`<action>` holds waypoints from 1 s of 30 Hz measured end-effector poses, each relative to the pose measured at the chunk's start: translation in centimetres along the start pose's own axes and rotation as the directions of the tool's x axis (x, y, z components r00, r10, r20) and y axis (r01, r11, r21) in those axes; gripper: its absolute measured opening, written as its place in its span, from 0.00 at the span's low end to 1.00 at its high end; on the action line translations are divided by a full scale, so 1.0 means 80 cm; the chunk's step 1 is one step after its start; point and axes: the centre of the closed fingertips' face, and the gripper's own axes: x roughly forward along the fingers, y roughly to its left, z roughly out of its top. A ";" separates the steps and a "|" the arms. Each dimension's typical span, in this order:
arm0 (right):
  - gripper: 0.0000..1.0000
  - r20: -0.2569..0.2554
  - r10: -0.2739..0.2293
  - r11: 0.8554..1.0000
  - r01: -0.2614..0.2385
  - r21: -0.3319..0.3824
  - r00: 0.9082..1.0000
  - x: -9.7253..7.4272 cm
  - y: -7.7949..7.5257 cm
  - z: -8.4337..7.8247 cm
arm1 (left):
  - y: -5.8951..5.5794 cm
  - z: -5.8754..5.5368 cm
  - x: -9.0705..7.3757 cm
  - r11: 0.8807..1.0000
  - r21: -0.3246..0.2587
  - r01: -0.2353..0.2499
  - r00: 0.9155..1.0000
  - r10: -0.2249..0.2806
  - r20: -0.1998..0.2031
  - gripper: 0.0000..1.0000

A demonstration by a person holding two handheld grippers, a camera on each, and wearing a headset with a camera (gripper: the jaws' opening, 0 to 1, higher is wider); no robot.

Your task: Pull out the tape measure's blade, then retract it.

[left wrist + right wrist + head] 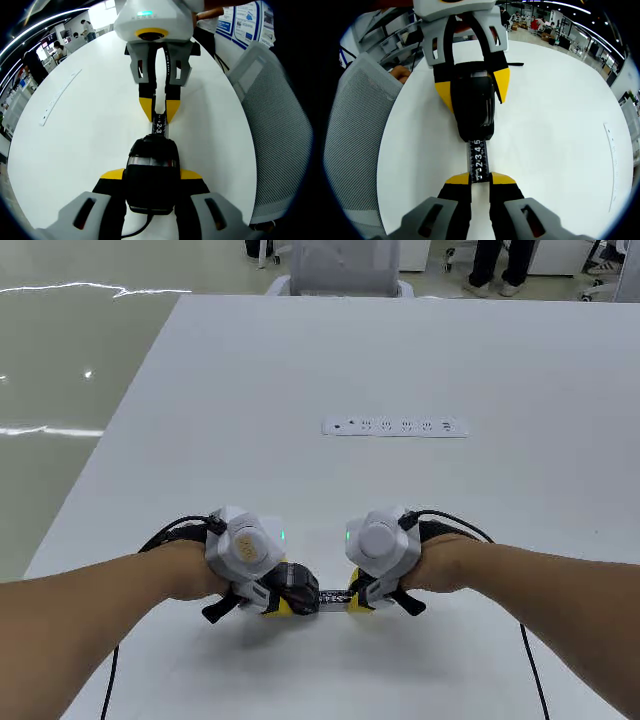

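Tape measure (297, 586) is at the near edge of the white counter (420, 350), well apart from the power strip (395, 426) and on the person's side of it; left gripper (152, 175) is clamped on its black case; a short length of blade (478, 159), numbered up to 5, runs to the right gripper (480, 178), pinched tight on the blade's end.

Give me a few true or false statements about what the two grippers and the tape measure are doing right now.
The left gripper grips the tape measure's black case. True.
The right gripper is open. False: it is shut on the blade.
The blade is fully inside the case. False: a short numbered length is out.
A power strip lies on the table beyond both grippers. True.
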 end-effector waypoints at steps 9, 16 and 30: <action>0.12 -0.002 0.001 1.000 -0.001 0.000 1.000 -0.002 0.000 -0.003 | 0.000 0.000 0.000 1.000 -0.004 -0.002 1.000 0.002 -0.001 0.33; 0.12 -0.007 -0.001 1.000 0.001 -0.007 1.000 -0.004 -0.001 -0.007 | 0.000 0.000 0.000 1.000 -0.004 -0.001 1.000 0.001 -0.001 0.33; 0.12 -0.022 -0.004 1.000 0.004 -0.003 1.000 -0.010 0.001 -0.016 | -0.002 0.000 -0.001 1.000 -0.001 -0.006 1.000 0.006 -0.003 0.33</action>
